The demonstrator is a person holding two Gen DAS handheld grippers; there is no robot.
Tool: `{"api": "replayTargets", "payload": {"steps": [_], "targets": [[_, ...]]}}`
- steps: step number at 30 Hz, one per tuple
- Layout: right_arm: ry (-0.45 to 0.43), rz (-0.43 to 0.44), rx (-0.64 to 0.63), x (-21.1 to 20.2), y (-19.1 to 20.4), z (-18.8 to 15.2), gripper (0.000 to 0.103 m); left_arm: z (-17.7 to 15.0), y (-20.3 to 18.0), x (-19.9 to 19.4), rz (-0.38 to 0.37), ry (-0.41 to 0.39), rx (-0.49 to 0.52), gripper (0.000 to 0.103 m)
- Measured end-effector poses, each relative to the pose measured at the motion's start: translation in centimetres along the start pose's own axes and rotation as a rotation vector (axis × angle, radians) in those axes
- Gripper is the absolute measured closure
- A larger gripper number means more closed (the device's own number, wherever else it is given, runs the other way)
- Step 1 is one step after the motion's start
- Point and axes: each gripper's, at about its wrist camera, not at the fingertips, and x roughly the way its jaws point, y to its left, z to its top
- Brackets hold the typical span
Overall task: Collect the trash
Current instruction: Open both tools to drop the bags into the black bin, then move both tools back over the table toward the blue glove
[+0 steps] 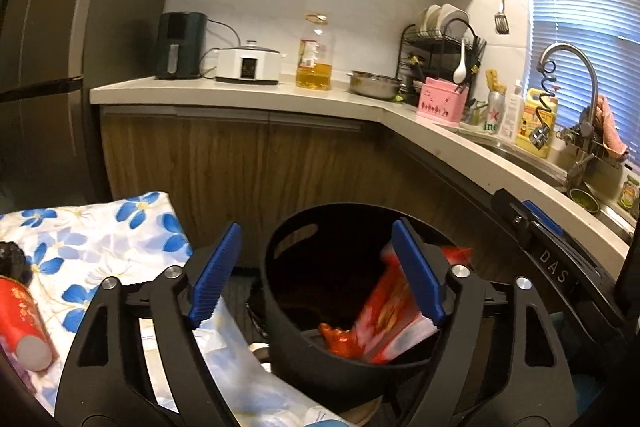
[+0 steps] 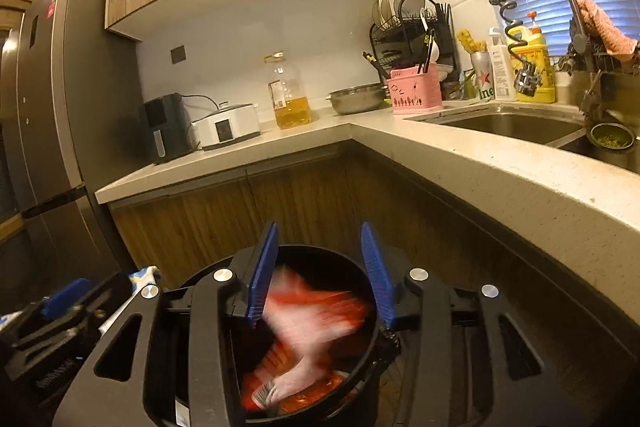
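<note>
Blue-padded and spread wide, the left claw [image 1: 316,275] hangs over the round black plastic bin [image 1: 280,267], nothing between its pads. The right claw [image 2: 320,275] stands partly open above the same bin, and beneath it a red-and-white plastic wrapper [image 2: 316,323] shows as a blur, apparently dropping free into the red packets already heaped inside. In the left view a red-and-white packet [image 1: 392,311] leans against the bin's near right rim, its top corner above the edge.

That leaning packet looks like the main risk: a nudge from either claw as it withdraws could tip it over the rim onto the floor. Both claws crowd one opening and sit close together, so they might knock each other or the bin wall.

Left of the bin, on the blue-flowered white cloth [image 1: 100,227], a red cylindrical can [image 1: 24,323] lies on its side at the cloth's near edge, probably next for collection; a careless reach could roll it off. Beyond, the pale bench [image 2: 400,143] carries kitchen clutter.
</note>
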Motion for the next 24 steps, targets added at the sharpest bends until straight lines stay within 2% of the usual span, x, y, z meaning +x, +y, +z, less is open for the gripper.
{"api": "replayTargets", "payload": {"steps": [7,14,24], "targets": [[0.000,0.016,-0.010,-2.1,0.2,-0.2,0.035,-0.4,1.4,-3.0,0.106,-0.013,-0.011,0.012],[0.019,0.050,-0.024,-5.2,1.1,-1.4,0.020,-1.3,2.2,-6.7,0.222,-0.013,0.005,0.007],[0.003,0.075,-0.019,-10.5,2.0,-2.1,0.017,-3.1,3.5,-12.7,0.275,-0.024,-0.022,0.006]]}}
